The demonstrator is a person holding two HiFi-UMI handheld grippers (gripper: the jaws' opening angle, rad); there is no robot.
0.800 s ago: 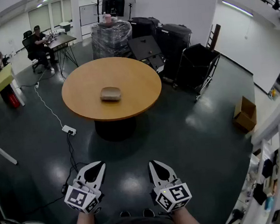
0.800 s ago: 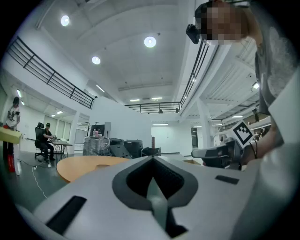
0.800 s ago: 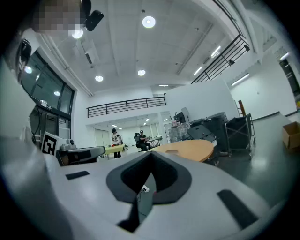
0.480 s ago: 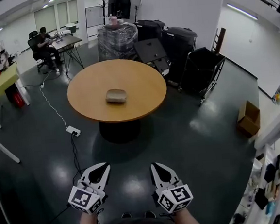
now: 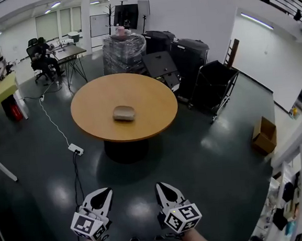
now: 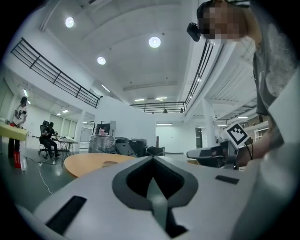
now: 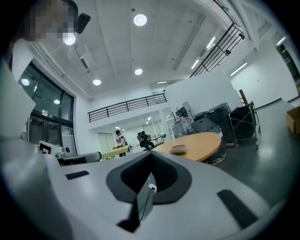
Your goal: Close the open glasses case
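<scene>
The glasses case (image 5: 123,113) is a small grey-beige lump near the middle of the round wooden table (image 5: 143,89). It is too far off to tell whether its lid is up. It also shows small in the right gripper view (image 7: 178,149), on the table (image 7: 199,142). My left gripper (image 5: 101,193) and right gripper (image 5: 161,187) hang low over the dark floor, well short of the table. Both are shut and hold nothing. In the left gripper view the jaws of my left gripper (image 6: 152,157) are pressed together, and those of my right gripper (image 7: 151,154) likewise in its own view.
A power strip (image 5: 75,148) with a white cable lies on the floor left of the table. Behind the table stand a wrapped pallet (image 5: 123,52), black bins (image 5: 190,53) and a black cart (image 5: 214,80). A cardboard box (image 5: 263,135) sits at the right. People sit at desks at the far left.
The table and case have slid lower in the head view, so I stand slightly nearer. Both grippers stay shut and side by side.
</scene>
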